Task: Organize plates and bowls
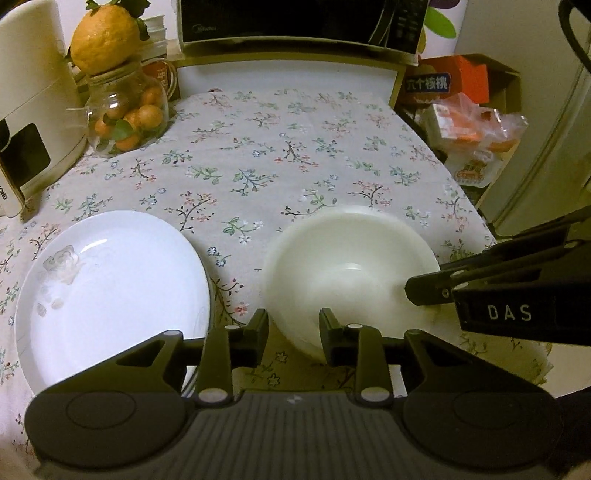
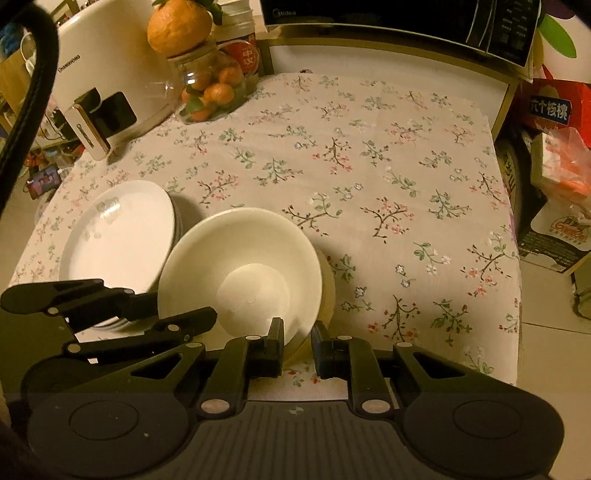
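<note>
A white bowl (image 1: 347, 266) (image 2: 240, 266) stands on the floral tablecloth, nested in a yellowish bowl (image 2: 327, 291) whose edge shows beneath it. To its left lies a stack of white plates (image 1: 110, 280) (image 2: 122, 236). My left gripper (image 1: 293, 328) (image 2: 186, 308) straddles the bowl's near left rim, one finger inside and one outside, with a gap showing. My right gripper (image 2: 297, 334) (image 1: 424, 278) holds the opposite rim, its pads tight on the bowl wall.
A glass jar of small oranges (image 1: 125, 110) with a large citrus on top and a white appliance (image 1: 33, 110) stand at the back left. A microwave (image 1: 295, 18) sits behind. Boxes and snack bags (image 1: 465, 122) crowd the right side beyond the table edge.
</note>
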Demonstrator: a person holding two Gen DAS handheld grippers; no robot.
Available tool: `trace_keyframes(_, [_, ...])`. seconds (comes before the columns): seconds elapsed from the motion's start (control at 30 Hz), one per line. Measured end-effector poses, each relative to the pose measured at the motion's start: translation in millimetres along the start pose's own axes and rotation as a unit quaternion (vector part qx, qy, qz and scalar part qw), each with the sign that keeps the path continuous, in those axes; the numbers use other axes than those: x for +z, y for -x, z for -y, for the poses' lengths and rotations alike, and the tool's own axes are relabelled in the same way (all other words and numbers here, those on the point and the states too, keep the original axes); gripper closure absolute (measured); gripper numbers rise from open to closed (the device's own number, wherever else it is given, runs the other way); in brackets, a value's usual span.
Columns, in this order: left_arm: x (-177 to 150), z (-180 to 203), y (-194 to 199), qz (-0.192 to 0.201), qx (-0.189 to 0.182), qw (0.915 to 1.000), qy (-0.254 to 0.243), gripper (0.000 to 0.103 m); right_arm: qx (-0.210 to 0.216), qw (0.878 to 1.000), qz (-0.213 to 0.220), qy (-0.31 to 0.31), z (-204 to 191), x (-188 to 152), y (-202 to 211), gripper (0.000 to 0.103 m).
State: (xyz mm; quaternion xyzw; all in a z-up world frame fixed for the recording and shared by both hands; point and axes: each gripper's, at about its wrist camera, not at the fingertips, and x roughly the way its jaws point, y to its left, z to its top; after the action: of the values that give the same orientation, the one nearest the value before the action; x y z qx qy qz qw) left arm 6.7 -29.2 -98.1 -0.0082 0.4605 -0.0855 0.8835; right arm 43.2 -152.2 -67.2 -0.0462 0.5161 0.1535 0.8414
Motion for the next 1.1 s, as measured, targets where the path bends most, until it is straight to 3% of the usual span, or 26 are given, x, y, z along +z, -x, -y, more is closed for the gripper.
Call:
trace_keyframes(0.1, [1.7, -2.8, 0.7, 0.002, 0.000, 1.0000, 0.004, 0.066, -0.007, 1.000, -0.001, 0.002, 2.2, -0.8, -1.2, 0.081])
trace_keyframes(0.27, [4.2, -11.0, 3.5, 0.005, -0.006, 0.9997, 0.022, 0.064, -0.008, 1.000, 0.003, -0.003, 4.7, 0.0, 1.2, 0.080])
trace_keyframes(0.77, [5.3, -16.3, 11.0, 0.010, -0.023, 0.9980, 0.058, 0.056, 0.002, 0.999, 0.018, -0.033, 10.4, 3.6, 5.7, 0.052])
trace_keyframes(1.1, [5.4, -19.0, 4.3, 0.005, -0.013, 0.9978, 0.065, 0.038, -0.006, 0.998, 0.018, -0.054, 15.6, 2.1, 2.4, 0.036])
